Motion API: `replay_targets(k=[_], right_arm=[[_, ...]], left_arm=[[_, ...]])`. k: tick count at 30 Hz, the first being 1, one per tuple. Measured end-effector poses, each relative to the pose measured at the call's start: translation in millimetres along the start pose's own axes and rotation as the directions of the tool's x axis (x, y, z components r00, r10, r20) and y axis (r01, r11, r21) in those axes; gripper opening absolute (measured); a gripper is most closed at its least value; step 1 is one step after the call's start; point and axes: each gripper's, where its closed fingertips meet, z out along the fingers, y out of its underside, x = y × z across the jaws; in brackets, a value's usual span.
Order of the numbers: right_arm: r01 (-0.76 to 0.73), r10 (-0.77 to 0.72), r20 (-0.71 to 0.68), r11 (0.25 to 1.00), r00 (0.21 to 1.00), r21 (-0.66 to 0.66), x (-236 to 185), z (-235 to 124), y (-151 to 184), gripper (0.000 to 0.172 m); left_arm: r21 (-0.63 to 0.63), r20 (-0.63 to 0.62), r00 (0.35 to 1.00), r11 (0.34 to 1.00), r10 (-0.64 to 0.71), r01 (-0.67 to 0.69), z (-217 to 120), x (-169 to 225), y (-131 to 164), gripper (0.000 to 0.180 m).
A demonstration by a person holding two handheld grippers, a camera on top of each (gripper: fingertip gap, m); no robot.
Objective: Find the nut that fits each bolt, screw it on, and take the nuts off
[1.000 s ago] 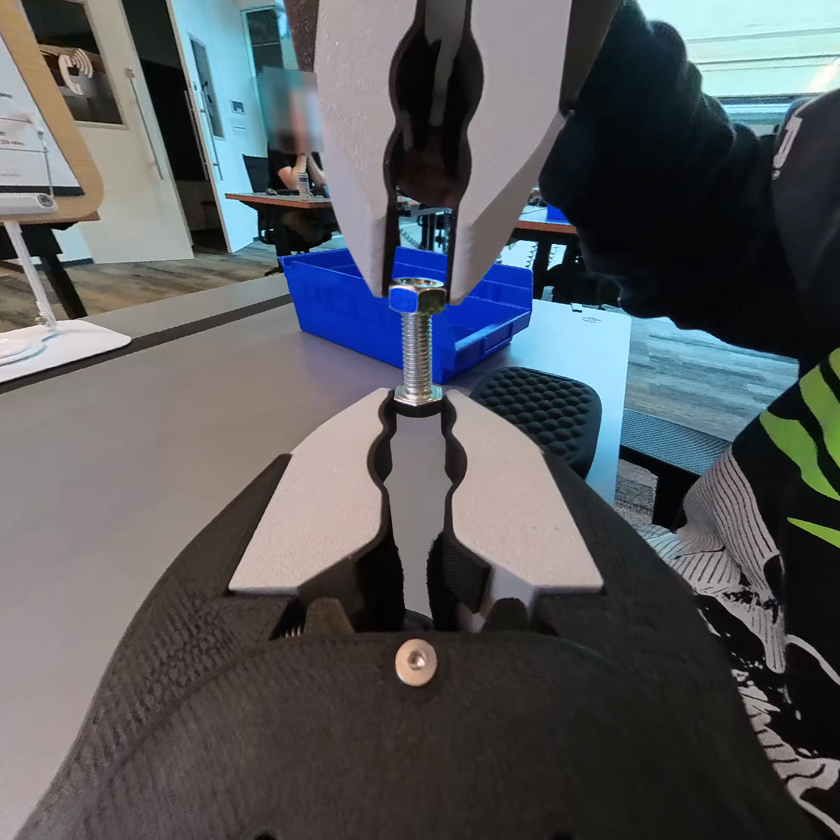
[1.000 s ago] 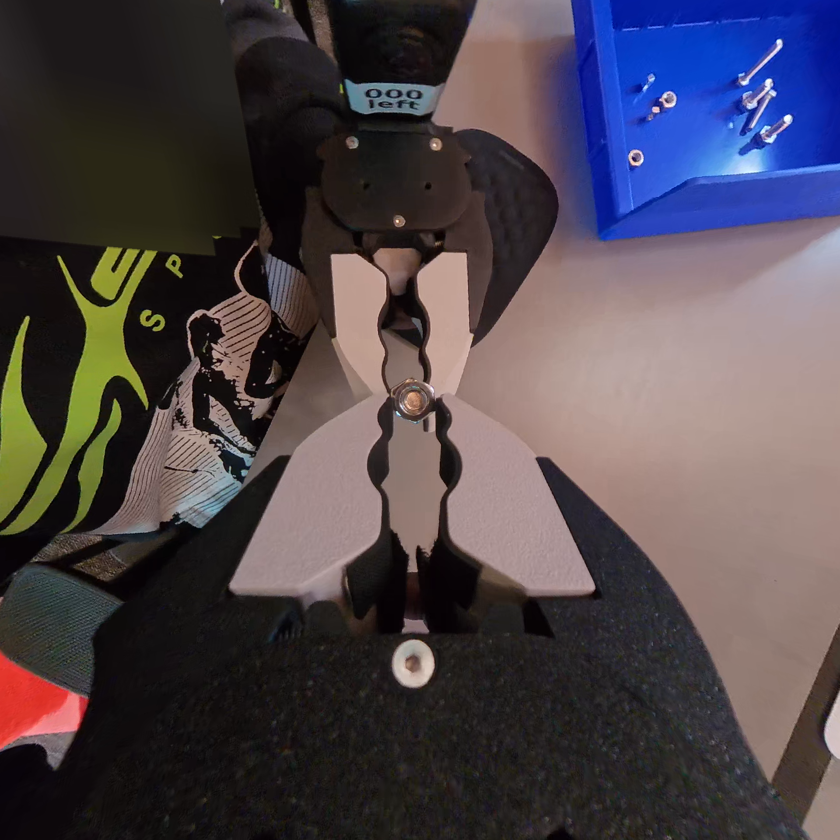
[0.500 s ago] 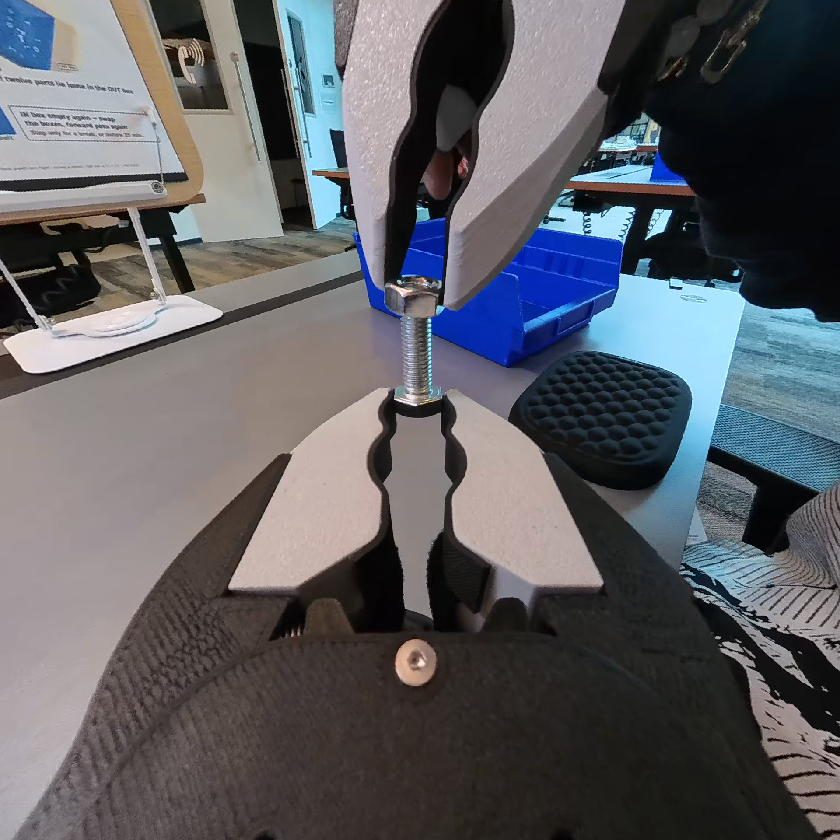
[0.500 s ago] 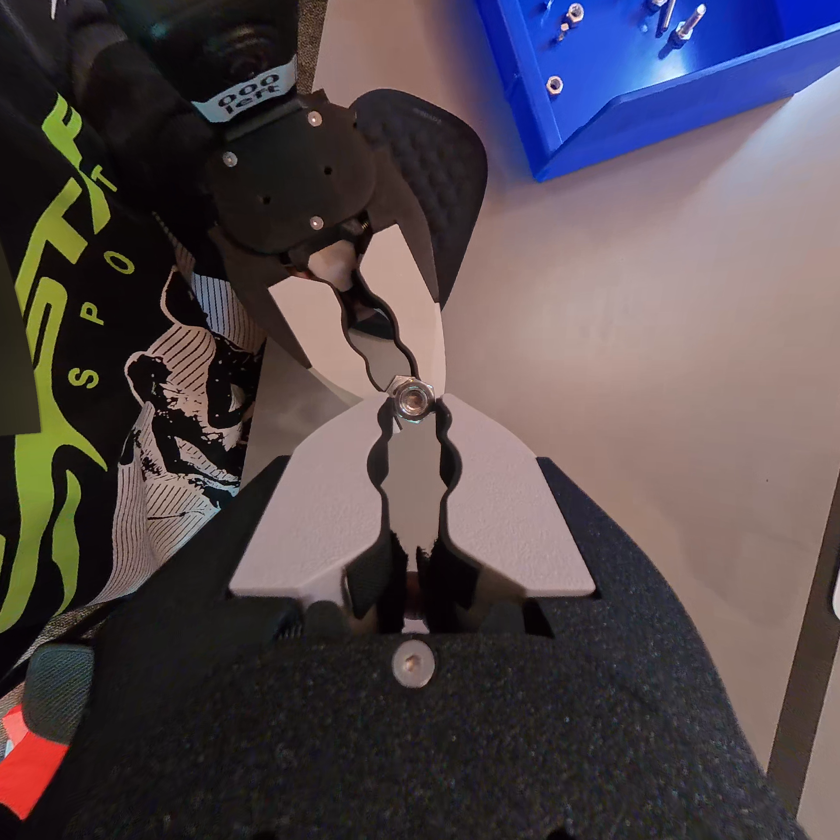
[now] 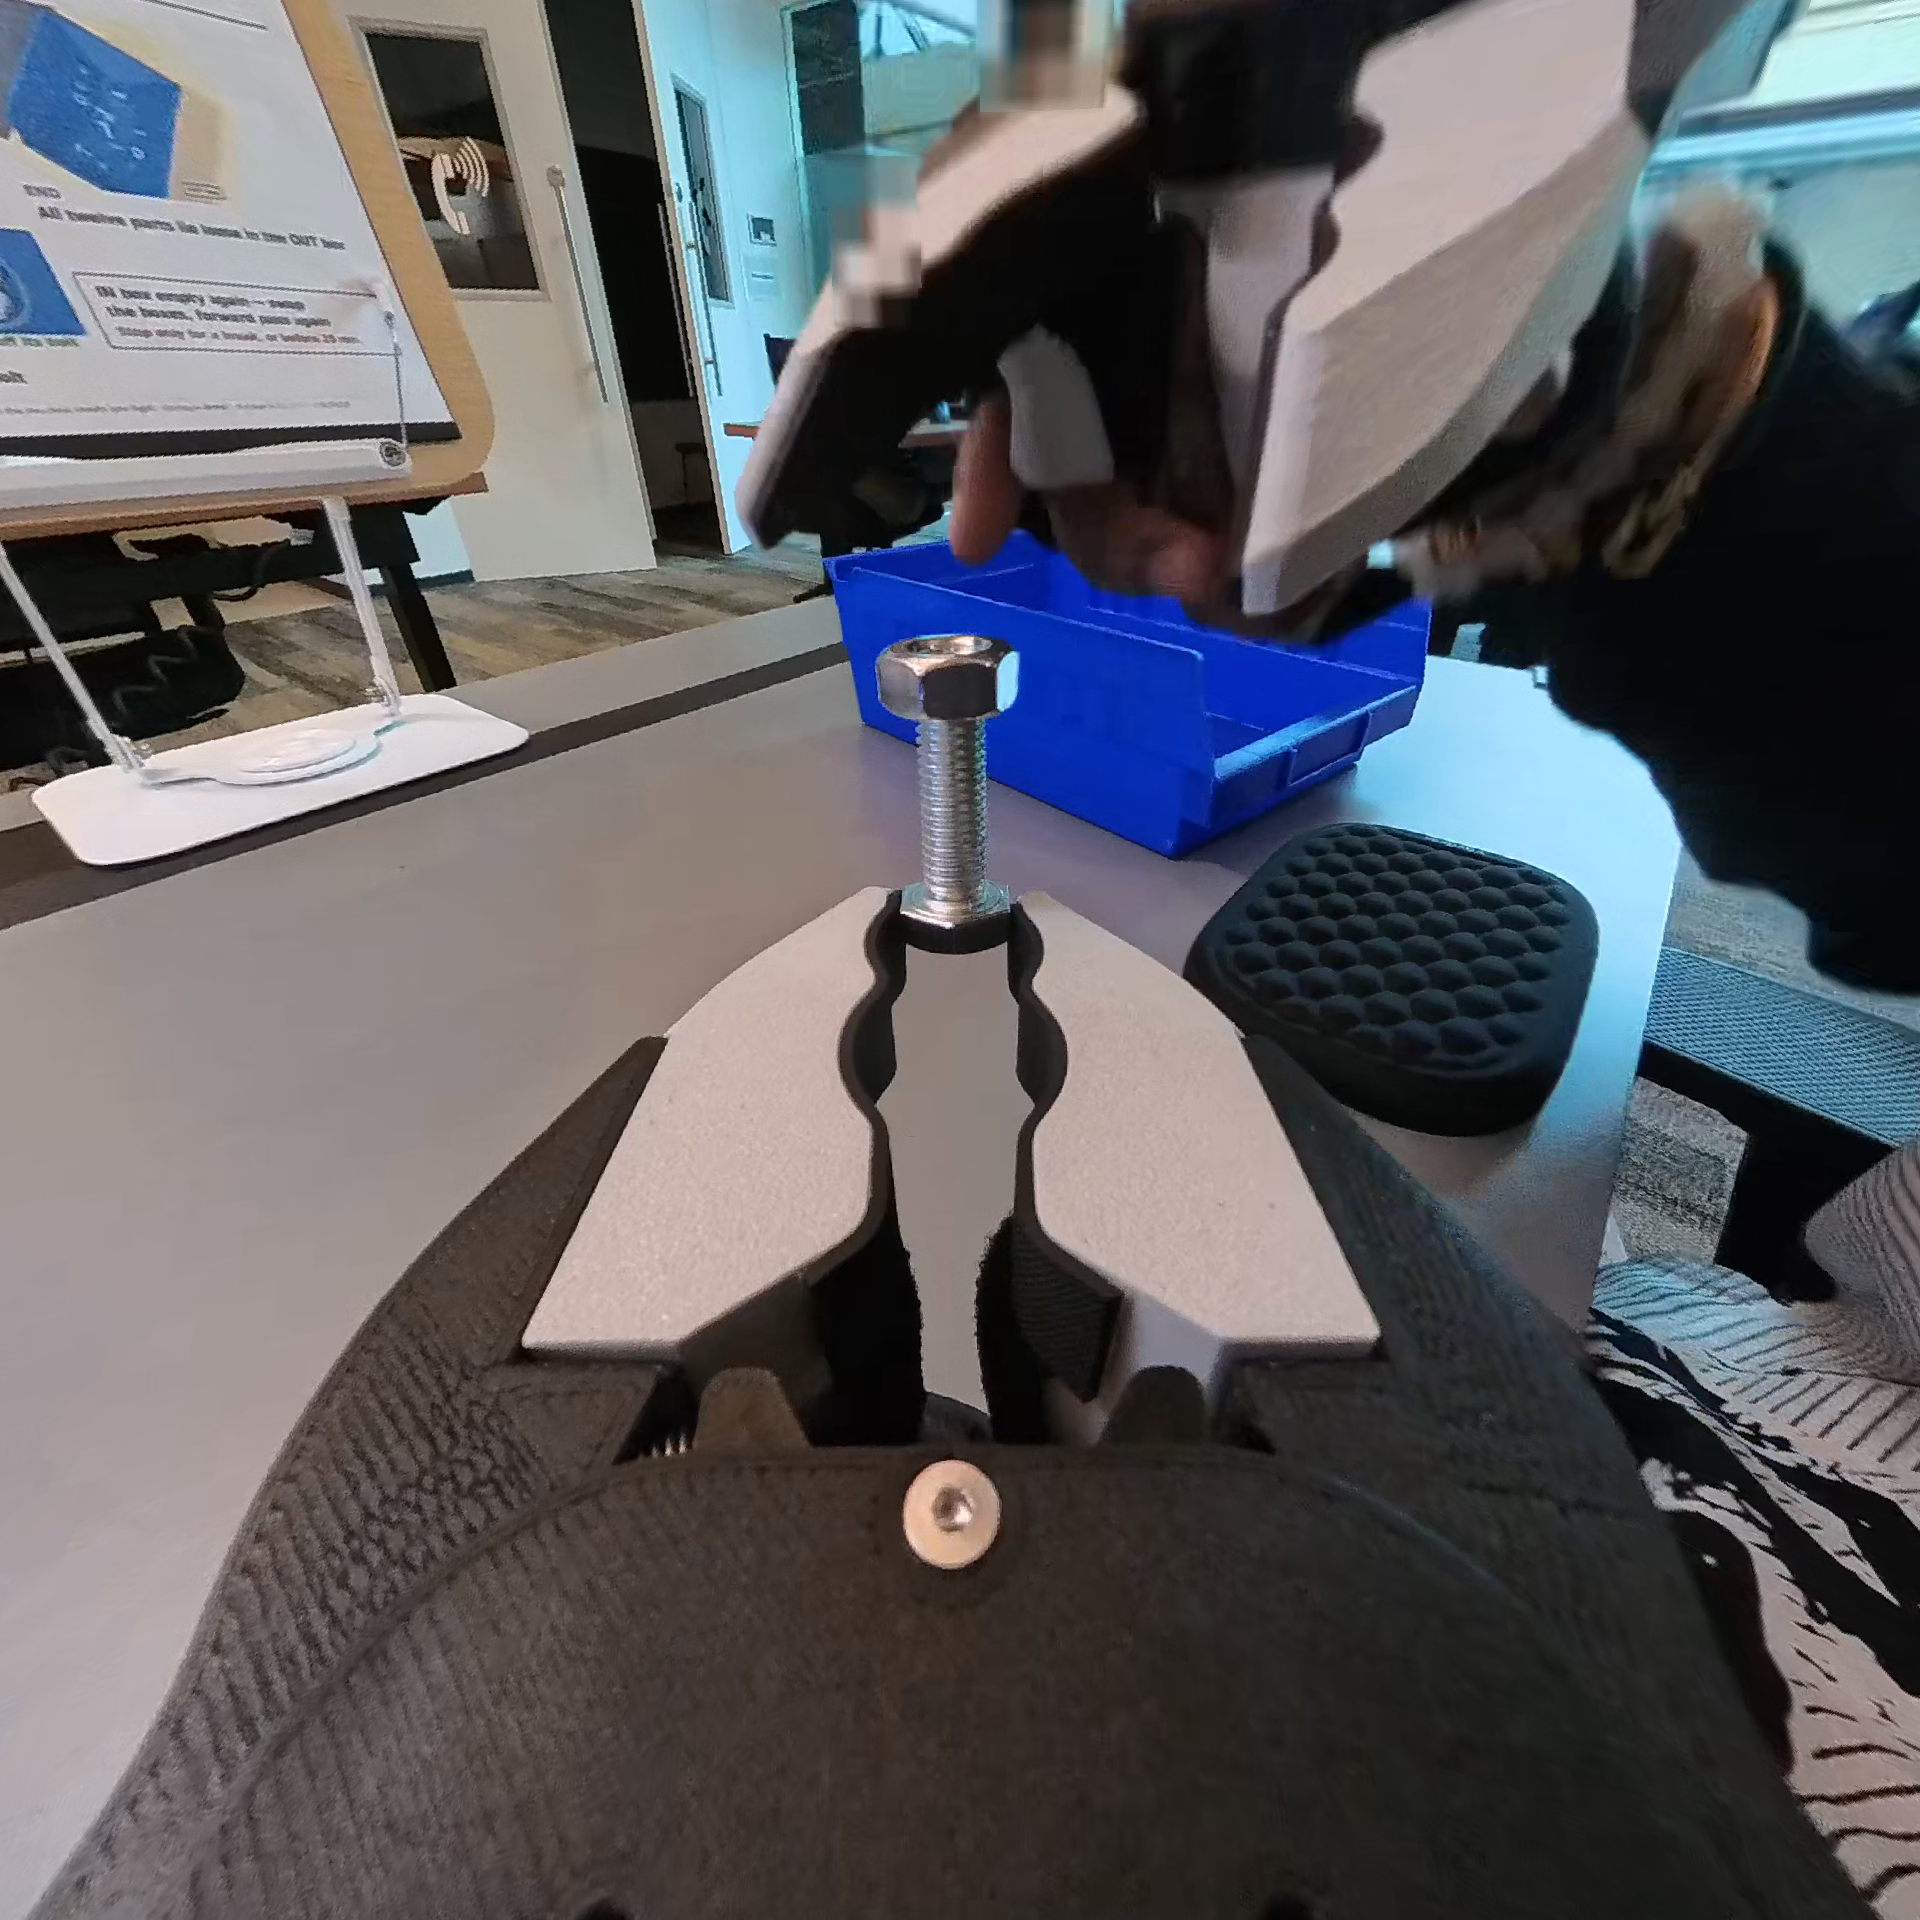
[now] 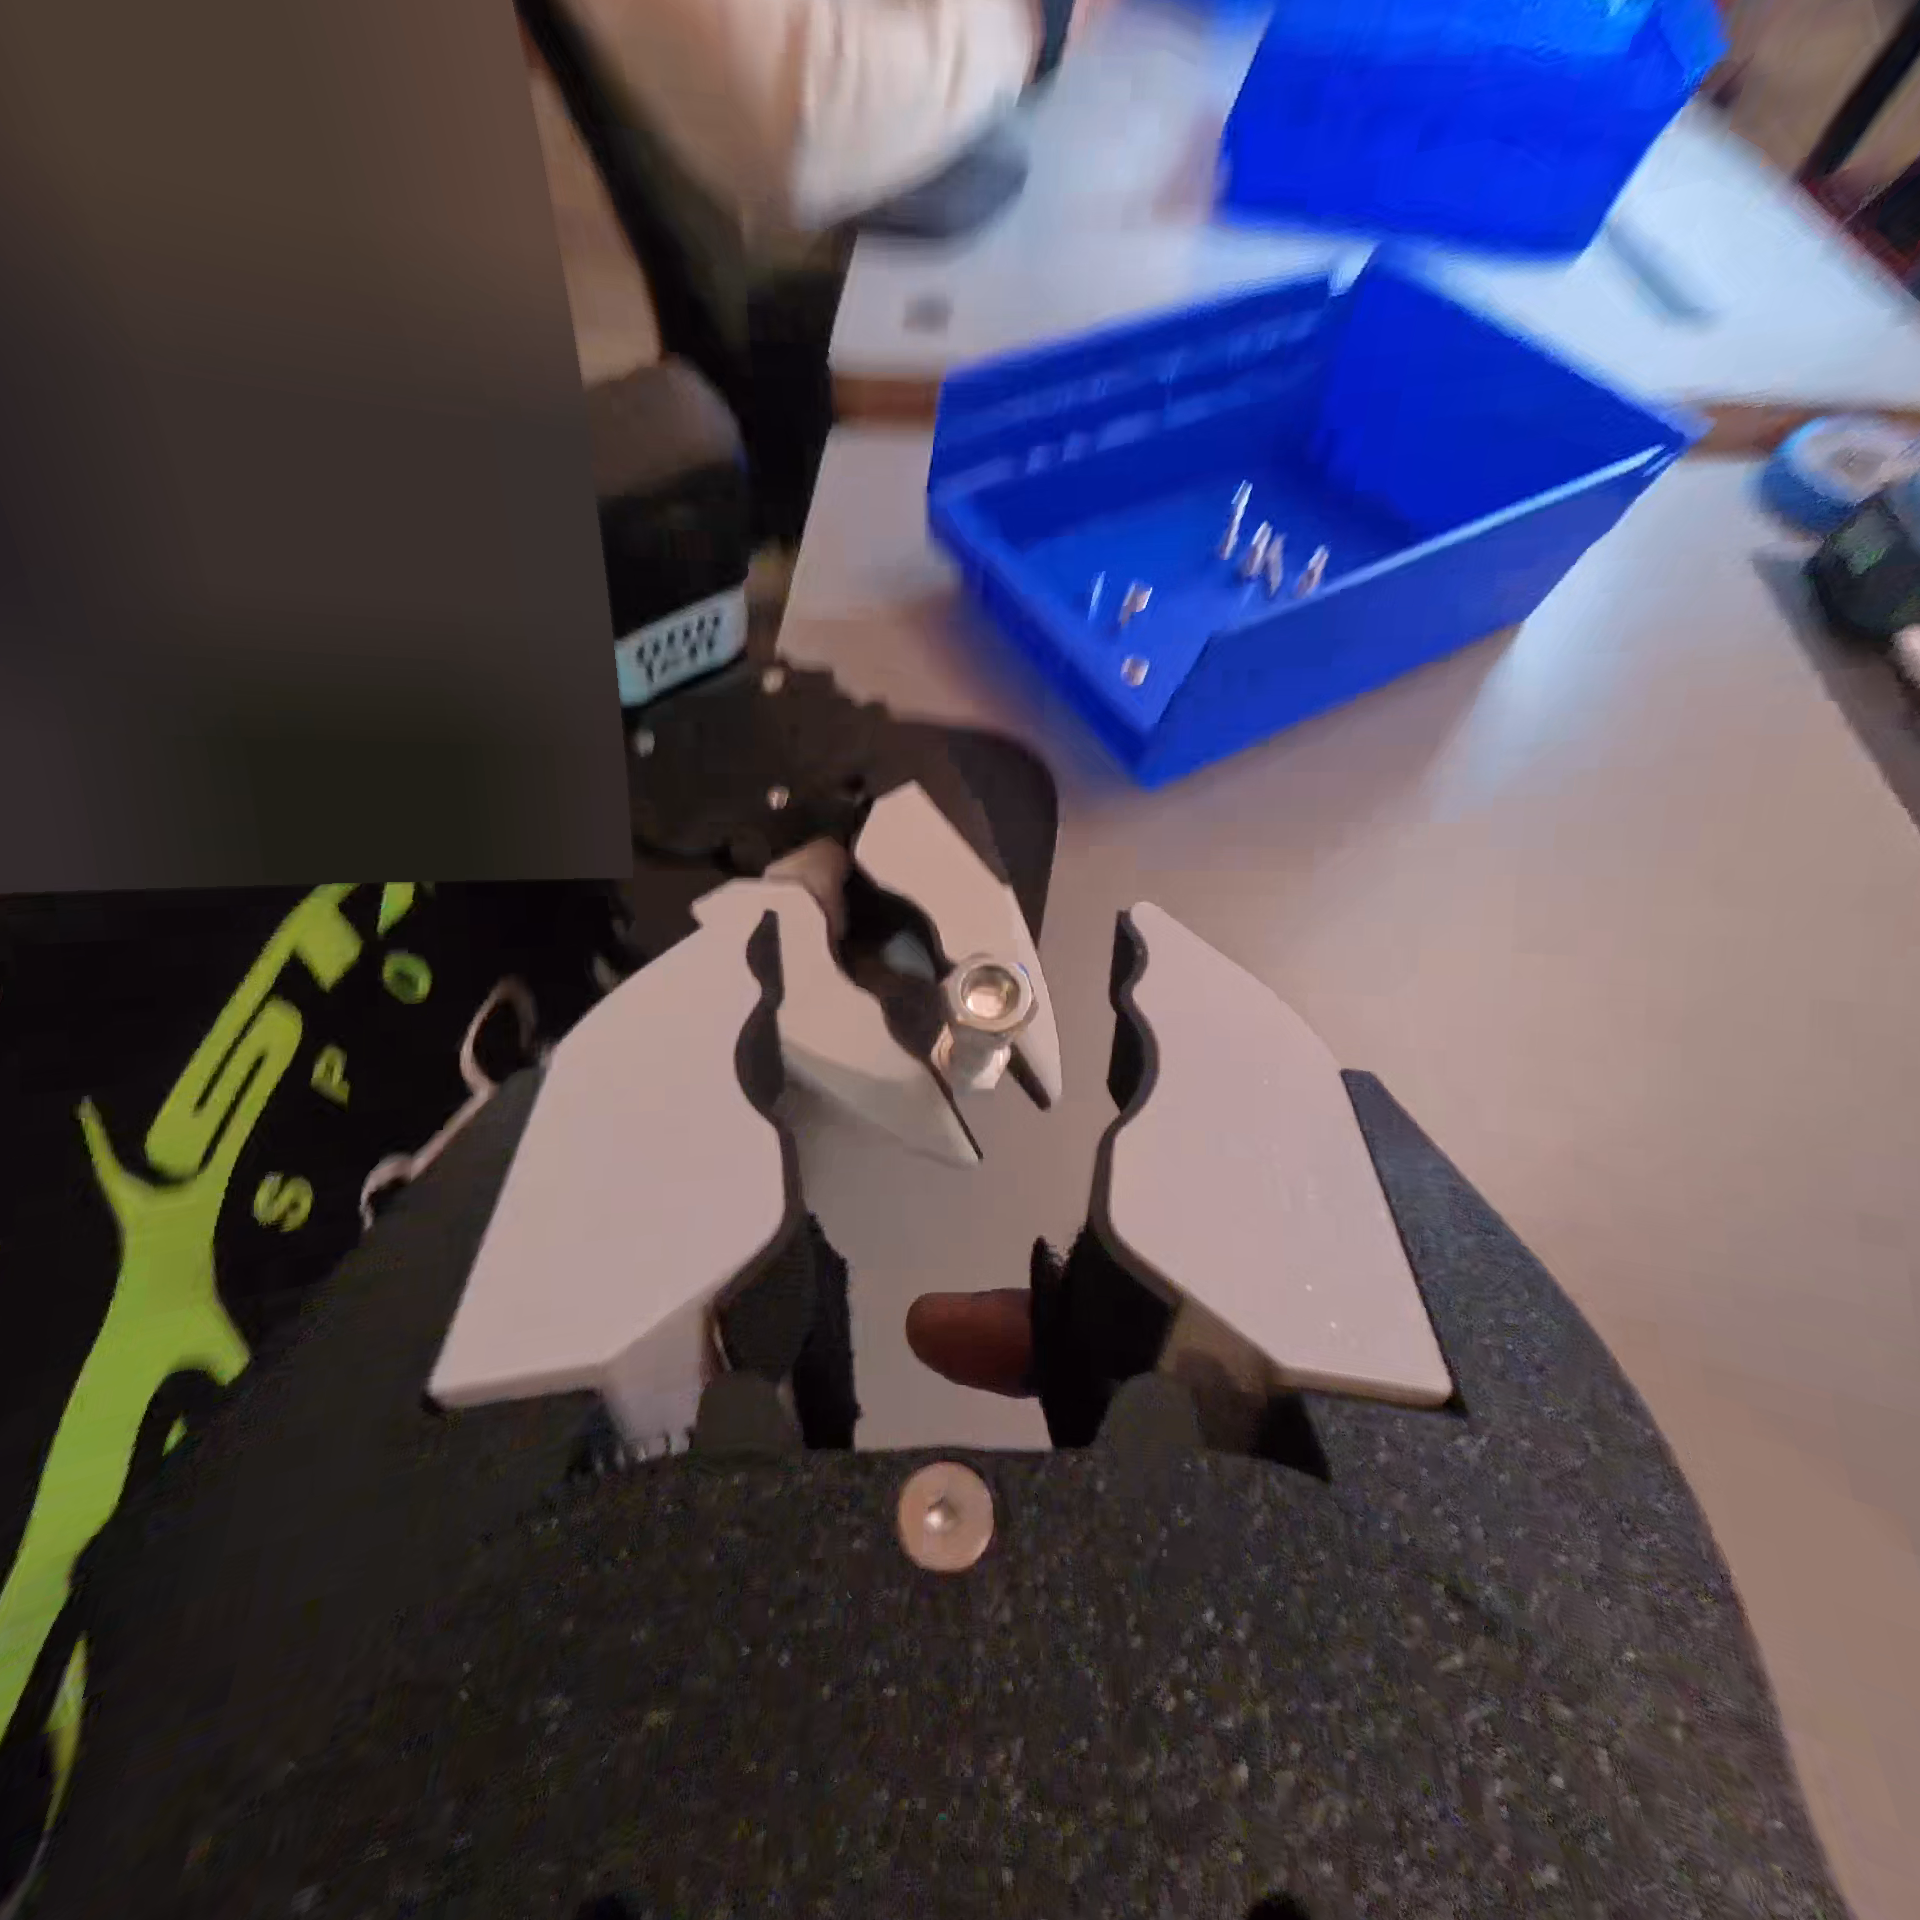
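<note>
My left gripper is shut on the hex head of a silver bolt and holds it upright above the grey table. A silver nut sits on the bolt's top end. My right gripper is open and empty, with its fingers spread well apart. It hangs above and behind the nut without touching it. In the right wrist view I look down on the nut, the bolt and my left gripper. The right gripper's fingers show blurred at the top of the left wrist view.
A blue bin with several small bolts and nuts stands on the table beyond the grippers; it also shows in the left wrist view. A second blue bin is behind it. A black dimpled pad lies to the right, a sign stand far left. Some 7 centimeters of space lies between my two pairs of fingers.
My right gripper was shut on the nut at the bolt's top; it has opened wide, let go and pulled up and back. The nut stays on the bolt. The left gripper keeps its hold.
</note>
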Motion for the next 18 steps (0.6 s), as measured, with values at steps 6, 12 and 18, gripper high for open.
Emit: replay_targets(k=[6,12,18], right_arm=[[-0.088,0.116,-0.065,0.939,0.991,0.334,5,7,5,0.066],[-0.119,0.146,-0.042,0.916,0.988,0.383,3,12,9,0.062],[-0.123,0.154,-0.052,0.917,0.987,0.379,2,6,14,0.058]], left_arm=[[-0.005,0.004,1.000,1.000,-0.011,0.012,0,-4,2,0.019],[-0.016,0.023,1.000,1.000,-0.019,0.019,1,-9,5,0.019],[-0.019,0.035,0.999,0.999,-0.027,0.028,1,-14,6,0.019]])
